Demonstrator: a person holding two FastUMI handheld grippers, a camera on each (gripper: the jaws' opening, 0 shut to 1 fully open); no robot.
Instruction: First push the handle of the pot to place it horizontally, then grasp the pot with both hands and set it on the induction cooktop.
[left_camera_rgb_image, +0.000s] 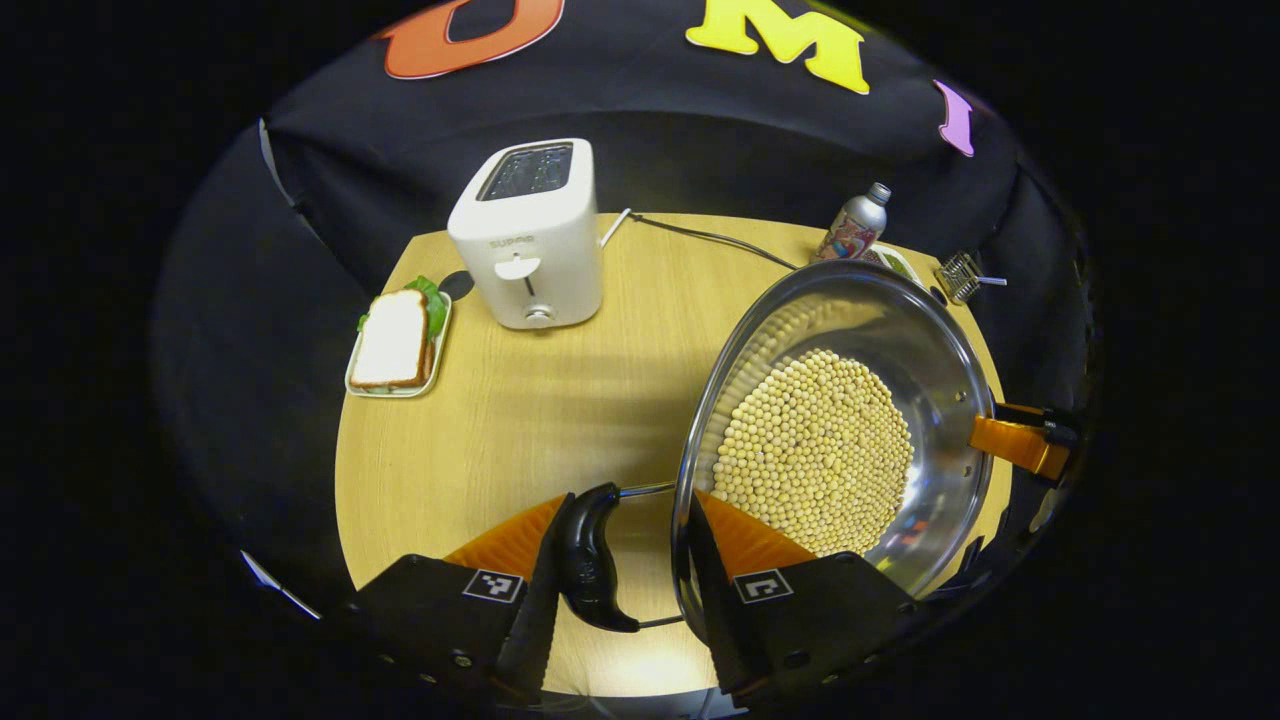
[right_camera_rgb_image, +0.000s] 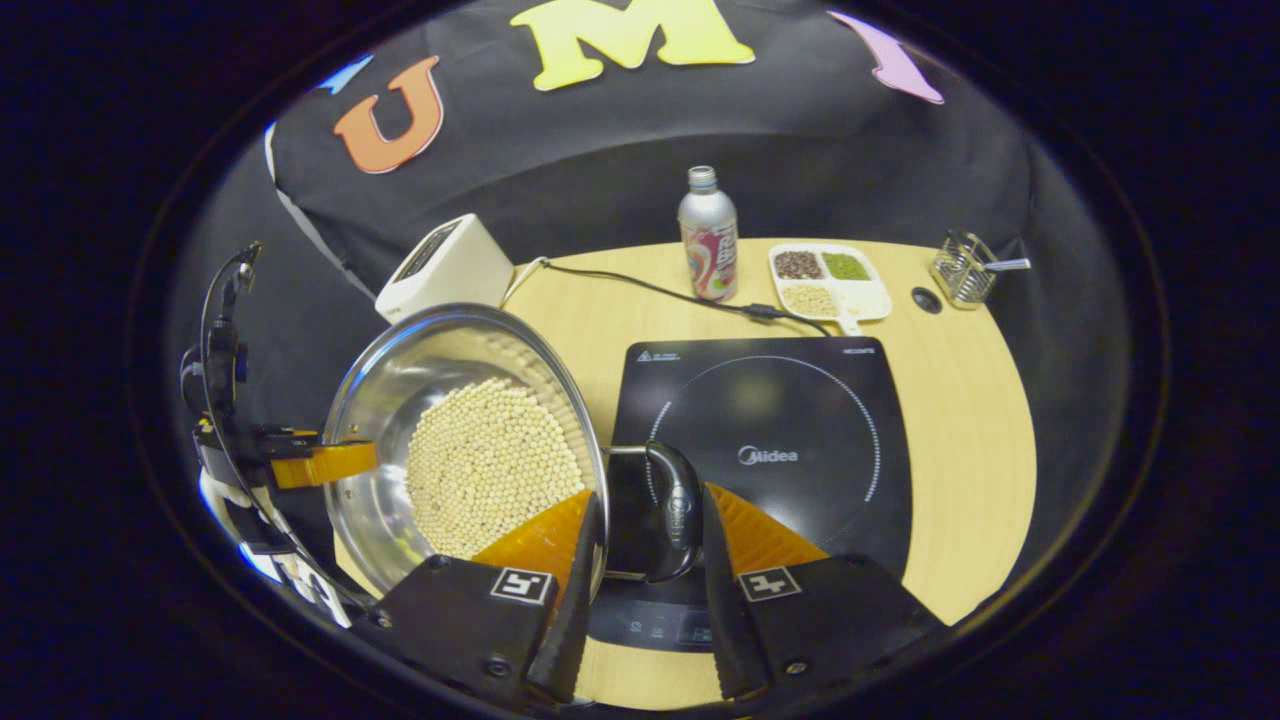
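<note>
Holding the pot (left_camera_rgb_image: 830, 440) from both sides, we have each gripper set at one of its black handles. Our left gripper (left_camera_rgb_image: 625, 560) points across the counter (left_camera_rgb_image: 560, 400) toward the toaster (left_camera_rgb_image: 528, 235); its fingers stand partly apart around the handle (left_camera_rgb_image: 590, 560), one beside the handle's outer face, the other at the rim. Our right gripper (right_camera_rgb_image: 645, 550) straddles the opposite handle (right_camera_rgb_image: 675, 510) likewise, above the cooktop (right_camera_rgb_image: 770, 450). We cannot tell whether the fingers press. Full of pale beans (right_camera_rgb_image: 490, 465), the pot sits tilted beside the cooktop's left edge.
</note>
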